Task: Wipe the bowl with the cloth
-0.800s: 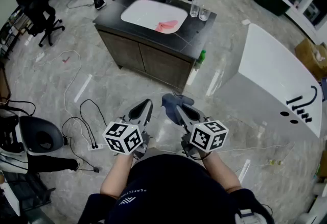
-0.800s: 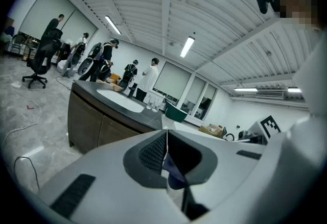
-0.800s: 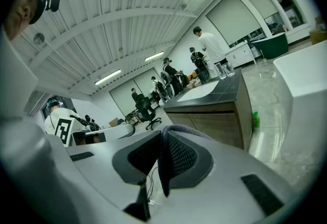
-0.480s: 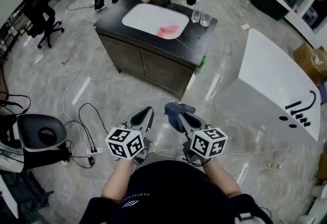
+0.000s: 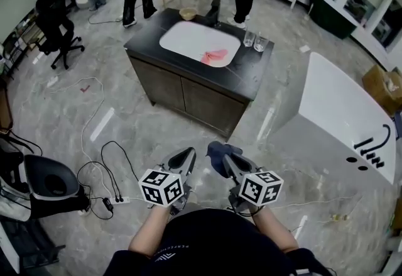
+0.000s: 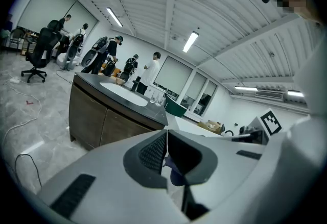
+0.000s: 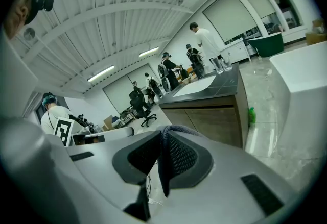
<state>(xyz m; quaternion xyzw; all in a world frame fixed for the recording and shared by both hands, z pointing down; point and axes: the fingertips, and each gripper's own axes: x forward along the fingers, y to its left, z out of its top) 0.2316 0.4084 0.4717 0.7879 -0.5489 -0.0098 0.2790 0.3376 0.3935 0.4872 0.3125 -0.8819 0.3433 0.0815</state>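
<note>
Here the right gripper (image 5: 225, 159) clamps the dark cloth (image 5: 216, 149); left gripper (image 5: 186, 156) is closed and empty; bowl (image 5: 188, 13) sits well ahead on the counter (image 5: 252, 73).

no text or number was legible. small white print on the person's dark shirt (image 5: 166, 256) was too blurred to read.

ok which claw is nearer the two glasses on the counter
Right. The right claw is back from the glasses and slightly left of them; the left claw is further left still.
</note>
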